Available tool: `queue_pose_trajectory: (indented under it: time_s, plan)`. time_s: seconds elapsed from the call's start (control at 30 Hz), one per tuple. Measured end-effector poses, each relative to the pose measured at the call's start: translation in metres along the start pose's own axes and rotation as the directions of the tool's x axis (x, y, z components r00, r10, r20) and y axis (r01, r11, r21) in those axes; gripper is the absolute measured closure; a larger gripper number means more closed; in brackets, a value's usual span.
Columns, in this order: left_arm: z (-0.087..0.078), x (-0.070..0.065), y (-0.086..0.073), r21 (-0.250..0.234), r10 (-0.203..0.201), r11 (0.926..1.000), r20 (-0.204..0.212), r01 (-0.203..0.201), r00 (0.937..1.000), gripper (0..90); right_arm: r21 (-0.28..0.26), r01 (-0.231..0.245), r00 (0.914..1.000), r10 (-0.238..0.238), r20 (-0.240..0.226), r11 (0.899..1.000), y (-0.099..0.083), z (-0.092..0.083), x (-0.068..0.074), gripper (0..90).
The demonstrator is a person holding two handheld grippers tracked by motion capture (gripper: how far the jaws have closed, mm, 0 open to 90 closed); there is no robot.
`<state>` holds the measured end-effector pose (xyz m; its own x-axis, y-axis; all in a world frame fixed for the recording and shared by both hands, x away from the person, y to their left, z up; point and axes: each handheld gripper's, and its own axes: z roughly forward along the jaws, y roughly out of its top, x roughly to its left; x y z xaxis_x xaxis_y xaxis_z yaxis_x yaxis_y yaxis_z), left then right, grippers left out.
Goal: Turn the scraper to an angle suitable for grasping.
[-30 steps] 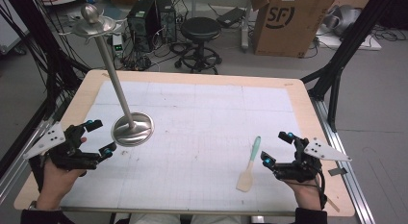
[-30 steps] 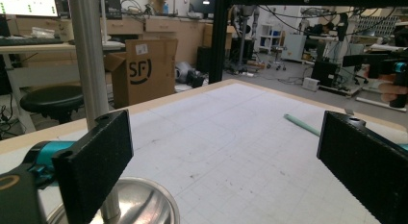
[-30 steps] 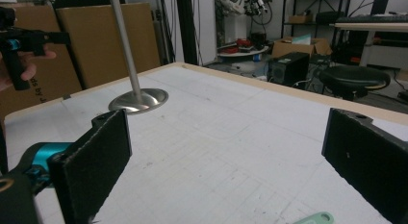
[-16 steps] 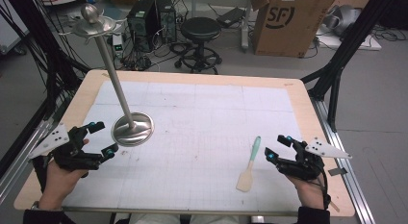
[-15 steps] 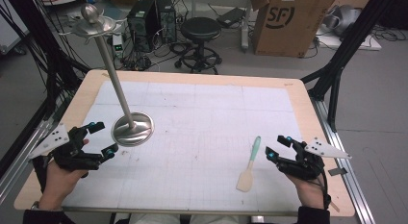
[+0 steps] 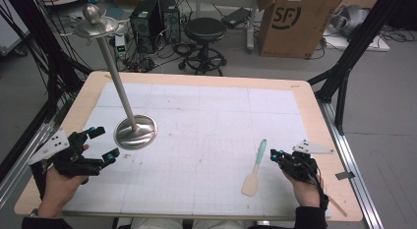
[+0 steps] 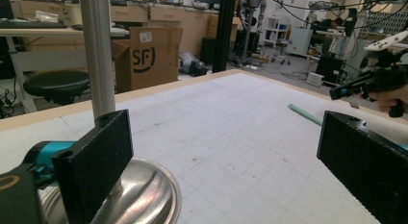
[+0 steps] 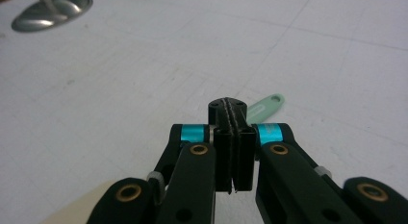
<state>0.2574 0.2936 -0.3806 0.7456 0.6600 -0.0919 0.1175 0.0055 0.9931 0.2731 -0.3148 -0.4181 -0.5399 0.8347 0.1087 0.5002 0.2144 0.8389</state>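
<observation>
A spatula [image 6: 255,167] with a mint-green handle and a beige blade lies on the white mat at the front right. My right gripper [image 6: 274,155] sits just right of its handle, low over the mat. Its jaws have just been closing and are now shut, pressed together with nothing between them. In the right gripper view the shut gripper [image 8: 233,113] has the green handle [image 8: 265,104] just beyond its tips. My left gripper [image 6: 104,143] rests open at the front left, beside the round base of a metal stand [image 6: 135,132]. Its wide-apart pads [image 7: 96,156] hold nothing.
The stand's pole [image 7: 98,56] leans up to a small dish with a ball [image 6: 93,22]. The wooden table rim [image 6: 314,111] frames the mat. A stool [image 6: 204,30], computer cases and a cardboard box [image 6: 290,22] stand on the floor beyond the table.
The right gripper's jaws have gone from open to shut, and that hand has sunk slightly toward the mat beside the spatula. The left gripper and the stand have not moved.
</observation>
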Motion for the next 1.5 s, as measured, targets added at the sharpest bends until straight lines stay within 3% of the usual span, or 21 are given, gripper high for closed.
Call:
queue_pose_trajectory:
  time_s: [0.23,0.5,0.63,1.0,1.3,1.5]
  plan:
    - [0.000,0.000,-0.003,0.009,-0.009,0.9999,-0.004,0.009,1.0000,6.0,0.109,-0.005,0.9988,0.000,0.049,0.994,-0.006,0.022,-0.002,90.0]
    - [-0.004,-0.001,-0.006,0.020,-0.012,0.9997,-0.012,0.012,0.9999,6.0,0.170,-0.014,0.9978,0.003,0.066,0.985,-0.009,0.036,-0.007,90.0]
    - [-0.005,-0.001,-0.007,0.024,-0.014,0.9996,-0.016,0.014,0.9998,6.0,0.164,-0.025,0.9976,0.014,0.067,0.986,-0.009,0.038,-0.008,90.0]
    - [-0.012,0.000,-0.009,0.029,-0.015,0.9995,-0.034,0.016,0.9993,6.0,0.169,0.006,0.9979,-0.017,0.062,0.986,-0.002,0.051,0.000,90.0]
    - [-0.018,-0.001,-0.012,0.040,-0.022,0.9989,-0.047,0.024,0.9987,6.0,0.166,0.026,0.9993,-0.030,0.023,0.986,0.003,0.061,0.004,90.0]
    - [-0.029,0.000,-0.010,0.017,-0.023,0.9996,-0.059,0.024,0.9980,6.0,0.165,0.018,0.9996,-0.014,-0.022,0.986,0.008,0.071,0.011,90.0]
